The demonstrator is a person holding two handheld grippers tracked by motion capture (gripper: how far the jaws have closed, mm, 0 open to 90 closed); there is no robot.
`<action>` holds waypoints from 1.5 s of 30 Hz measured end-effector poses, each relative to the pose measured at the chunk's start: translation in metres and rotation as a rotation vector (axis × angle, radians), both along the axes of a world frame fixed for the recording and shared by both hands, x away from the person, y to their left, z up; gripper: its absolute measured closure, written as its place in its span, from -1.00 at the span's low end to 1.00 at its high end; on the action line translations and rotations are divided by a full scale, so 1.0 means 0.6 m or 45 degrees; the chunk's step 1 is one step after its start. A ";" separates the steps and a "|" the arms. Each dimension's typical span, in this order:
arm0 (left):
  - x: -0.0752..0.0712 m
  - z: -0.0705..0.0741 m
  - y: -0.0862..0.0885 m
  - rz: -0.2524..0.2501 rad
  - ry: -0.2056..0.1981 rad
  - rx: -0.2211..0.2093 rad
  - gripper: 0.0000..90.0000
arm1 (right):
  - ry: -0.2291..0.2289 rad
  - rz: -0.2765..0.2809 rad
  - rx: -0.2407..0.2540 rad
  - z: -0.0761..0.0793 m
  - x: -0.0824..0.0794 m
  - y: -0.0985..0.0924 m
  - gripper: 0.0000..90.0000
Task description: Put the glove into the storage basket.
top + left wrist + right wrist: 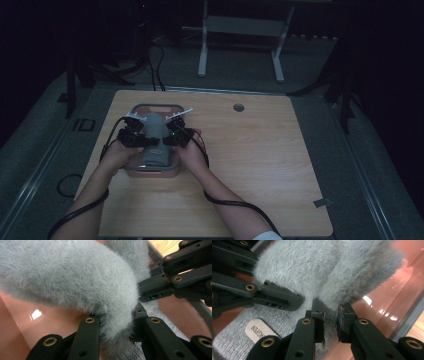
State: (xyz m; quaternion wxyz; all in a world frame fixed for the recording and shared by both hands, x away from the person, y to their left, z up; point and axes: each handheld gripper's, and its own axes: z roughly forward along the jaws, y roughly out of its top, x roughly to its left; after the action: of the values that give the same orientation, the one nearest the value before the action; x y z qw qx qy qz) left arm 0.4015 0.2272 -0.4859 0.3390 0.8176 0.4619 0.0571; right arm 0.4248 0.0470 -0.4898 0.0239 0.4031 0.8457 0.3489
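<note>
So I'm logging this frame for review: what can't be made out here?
- Label text, right gripper view: cut off by a jaw.
- Grey fuzzy garment type, high view: dim, and covered by both grippers.
- Pink tray contents beneath the garment: hidden by it.

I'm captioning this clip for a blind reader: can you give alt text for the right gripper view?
The right gripper pinches a fold of fuzzy grey knitted fabric between its two black jaws, above a shiny pink tray. The left gripper grips the same fabric from the left, and a small beige label sits on the flatter knit below.
</note>
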 end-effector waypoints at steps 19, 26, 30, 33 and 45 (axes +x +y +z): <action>0.010 -0.006 -0.018 0.074 0.036 0.195 -0.04 | -0.054 0.074 0.001 0.026 -0.008 -0.010 0.14; -0.009 0.007 -0.002 0.133 -0.040 0.154 -0.13 | -0.135 0.113 0.088 0.064 -0.019 -0.035 -0.19; -0.023 0.018 0.011 0.156 -0.080 0.112 -0.13 | -0.148 0.094 0.113 0.072 -0.020 -0.053 -0.37; -0.036 0.030 0.016 0.146 -0.108 0.058 -0.13 | -0.163 0.100 0.129 0.075 -0.020 -0.066 -0.58; -0.077 0.054 -0.023 0.102 -0.284 -0.079 -0.23 | -0.214 0.146 0.146 0.077 -0.031 -0.121 -0.66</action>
State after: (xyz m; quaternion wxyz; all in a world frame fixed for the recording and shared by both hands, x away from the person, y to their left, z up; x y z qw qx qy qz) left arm 0.3554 0.2131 -0.4536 0.4110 0.7761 0.4552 0.1468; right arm 0.4062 -0.0253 -0.4438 0.0517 0.3240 0.8411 0.4300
